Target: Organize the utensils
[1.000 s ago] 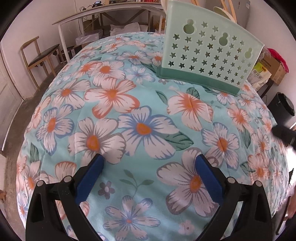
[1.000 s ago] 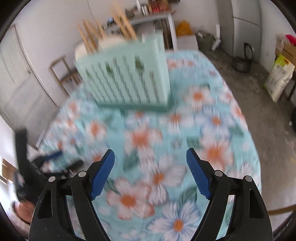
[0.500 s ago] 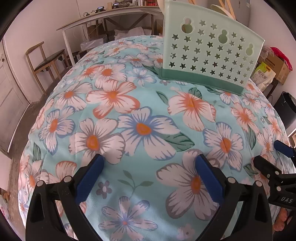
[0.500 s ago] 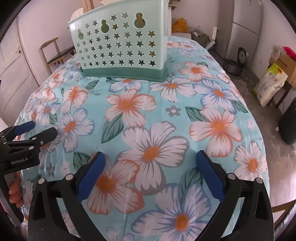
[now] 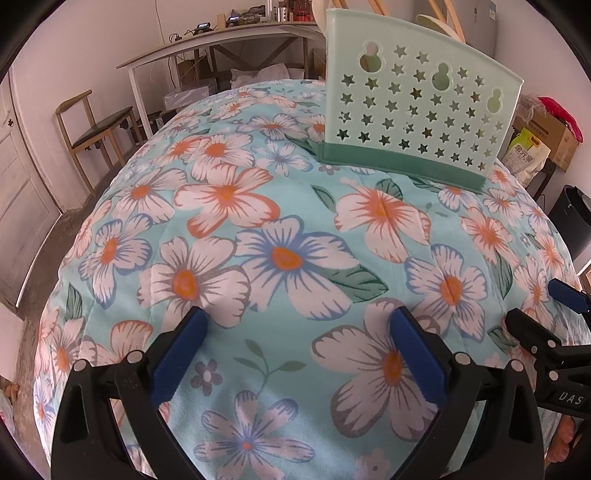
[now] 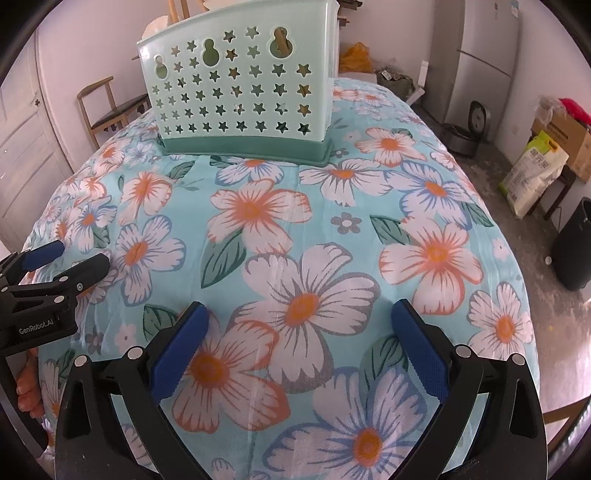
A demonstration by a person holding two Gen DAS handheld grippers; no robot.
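Nearest the left wrist camera, the left gripper (image 5: 297, 326) stands with its jaws wide apart and nothing between them; its fingers are black plastic arms studded with silver rivets, each tipped with a ridged blue rubber pad. The right gripper (image 6: 297, 325) is built the same and is likewise spread wide and empty, its pads hovering over the cloth. Each gripper shows at the edge of the other's view, side by side at the near edge of the table.

Both hang above the tablecloth (image 5: 295, 229), a soft, faintly creased fabric in pale turquoise printed with large white, orange and blue flowers and green leaves. It covers the whole table top and drapes over the edges.

Farther along the cloth from the grippers, well apart from both, stands the utensil basket (image 5: 413, 110), upright on the far part of the table. It is thin, smooth mint-green plastic with a gently curved front wall, pierced with rows of star-shaped holes and three gourd-shaped holes near the rim, set on a darker green base band. Pale wooden sticks (image 5: 448, 16) and a rounded cream piece rise above its rim; what they are cannot be told.

Beyond the basket stands a wooden chair (image 5: 98, 129) by the wall.
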